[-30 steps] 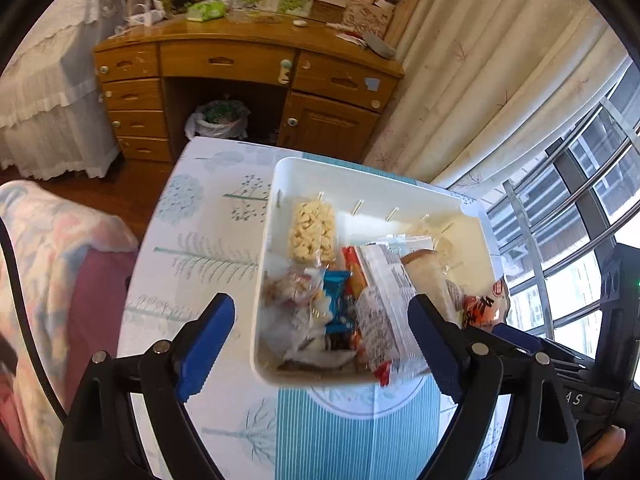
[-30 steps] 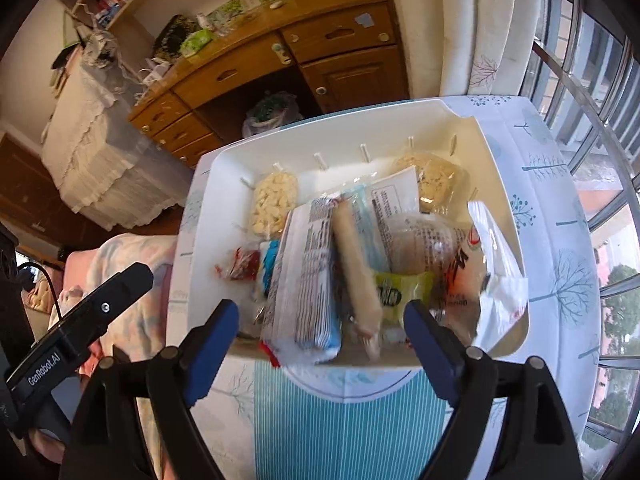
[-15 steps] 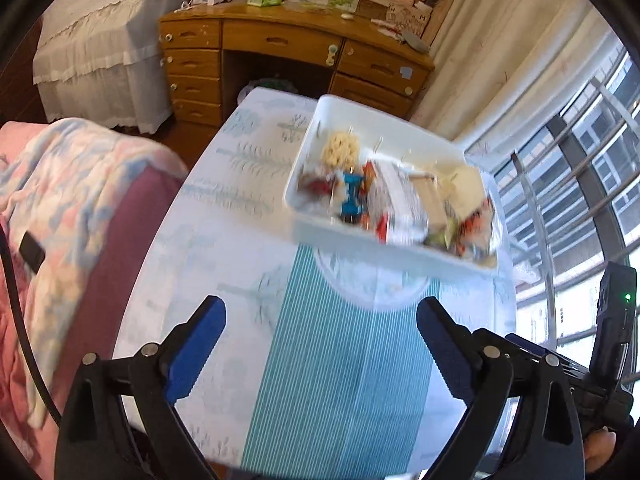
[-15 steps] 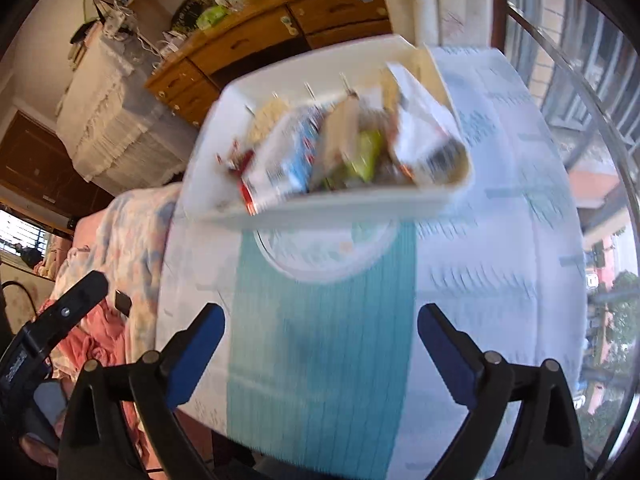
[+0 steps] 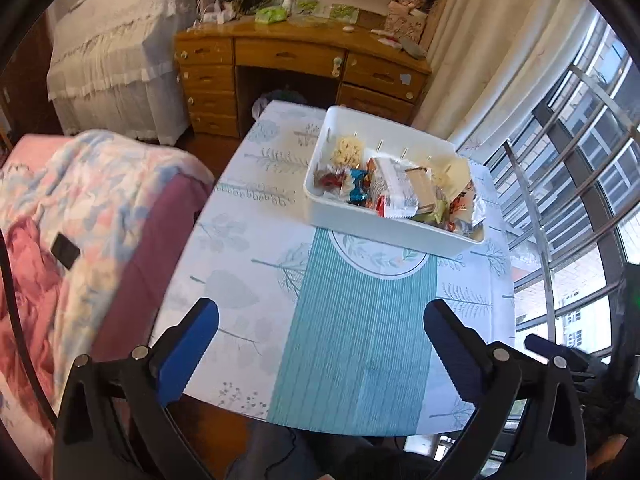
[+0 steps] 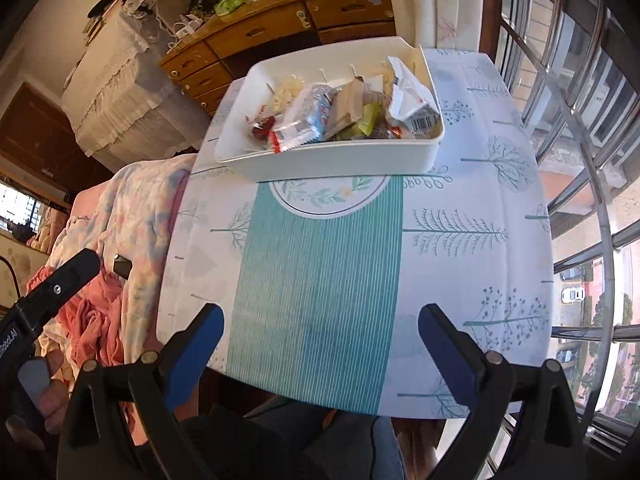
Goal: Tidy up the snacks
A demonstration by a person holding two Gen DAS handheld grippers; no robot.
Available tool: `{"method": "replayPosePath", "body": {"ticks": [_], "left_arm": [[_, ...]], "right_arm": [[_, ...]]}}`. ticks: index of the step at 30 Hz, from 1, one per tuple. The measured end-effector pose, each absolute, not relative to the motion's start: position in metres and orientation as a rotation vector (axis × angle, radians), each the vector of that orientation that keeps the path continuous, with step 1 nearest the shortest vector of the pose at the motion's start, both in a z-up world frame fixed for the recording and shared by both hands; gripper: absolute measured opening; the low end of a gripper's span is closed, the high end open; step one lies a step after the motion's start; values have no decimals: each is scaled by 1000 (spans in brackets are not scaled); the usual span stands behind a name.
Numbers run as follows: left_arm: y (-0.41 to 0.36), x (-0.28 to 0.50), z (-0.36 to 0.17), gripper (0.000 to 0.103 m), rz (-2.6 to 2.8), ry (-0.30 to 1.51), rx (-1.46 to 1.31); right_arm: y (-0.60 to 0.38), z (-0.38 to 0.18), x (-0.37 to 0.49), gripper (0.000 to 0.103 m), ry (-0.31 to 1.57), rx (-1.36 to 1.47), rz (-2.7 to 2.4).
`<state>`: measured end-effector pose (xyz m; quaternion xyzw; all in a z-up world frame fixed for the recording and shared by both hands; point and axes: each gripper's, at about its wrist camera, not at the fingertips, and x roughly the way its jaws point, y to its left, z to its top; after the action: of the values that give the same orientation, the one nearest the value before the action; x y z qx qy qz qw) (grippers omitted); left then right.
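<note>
A white plastic bin sits in the upper middle of both views, on the far half of the surface, which wears a cloth printed with pale trees and a teal striped band. Small pegs line the bin's far wall. It is packed with snacks: a clear pack of pale puffed pieces at its far left corner, red-wrapped sweets and a blue wrapper near its left end, a silver-white pack with printed text across the middle, a lime-green packet, and a white torn-open bag with a barcode at the right end. None of the print is legible.

The left claw and the right claw fill the bottom of their own views, blue pads wide apart after spreading further, with nothing between them but cloth. Both are well apart from the bin. In the lower left of the right wrist view, the other tool's body shows partial white lettering ending "Robot.AI".
</note>
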<state>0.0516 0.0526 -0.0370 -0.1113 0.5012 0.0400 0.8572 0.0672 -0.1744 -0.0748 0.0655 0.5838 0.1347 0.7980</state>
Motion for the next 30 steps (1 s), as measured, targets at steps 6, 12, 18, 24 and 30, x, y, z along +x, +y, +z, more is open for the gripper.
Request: {"method": "replayPosePath", "body": {"ticks": [6,12,18,24,30], "left_arm": [[49,52,-3,102,60,997,-185],[42,57,8,102,74,927,-138],[42,59,-5,102,88,939,-125],[37,56,-15,102,79,956,-122],[30,54,-18,102,69,951,-113]], "right_arm": [[-158,-31,55,99,1157,81,322],[-149,-24,51,103,1067,102,276],[-140,-31,46,103,1037,78,219],[-142,-33,37,103,1036,56,162],[-144,-37,34,103,1054,60,141]]}}
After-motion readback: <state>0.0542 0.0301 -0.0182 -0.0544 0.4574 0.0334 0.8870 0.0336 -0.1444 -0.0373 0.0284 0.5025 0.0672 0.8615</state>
